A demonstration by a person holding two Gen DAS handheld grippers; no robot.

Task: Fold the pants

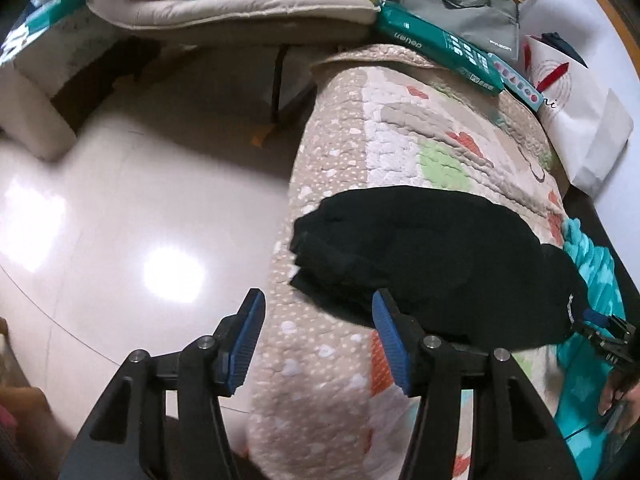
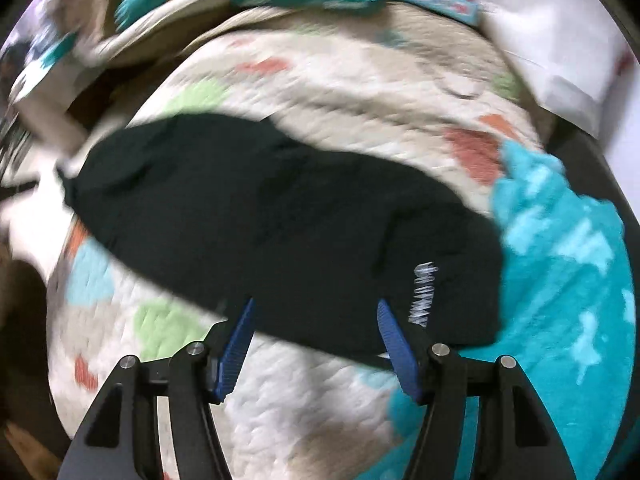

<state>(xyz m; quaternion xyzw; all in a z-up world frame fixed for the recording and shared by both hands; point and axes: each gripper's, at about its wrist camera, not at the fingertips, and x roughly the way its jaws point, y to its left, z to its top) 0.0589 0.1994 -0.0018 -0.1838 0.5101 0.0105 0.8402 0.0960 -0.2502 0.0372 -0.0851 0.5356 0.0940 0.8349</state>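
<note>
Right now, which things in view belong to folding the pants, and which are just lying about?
For the job:
- black pants, lying folded on the quilt
- patterned quilt, the folding surface
- left gripper, open
- right gripper, open

Lying about:
- turquoise fleece blanket
- grey laptop bag
- green pack
- white paper bag
- beige cushion

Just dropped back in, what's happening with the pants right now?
A person is working with a handheld tool in each hand over a quilted bed cover. The black pants lie on it in a compact, layered bundle, apparently already folded, one end beside a teal blanket. The left tool is open and holds nothing, near the bundle's edge. The right tool is also open, at the end with white lettering; its view is motion-blurred.
</note>
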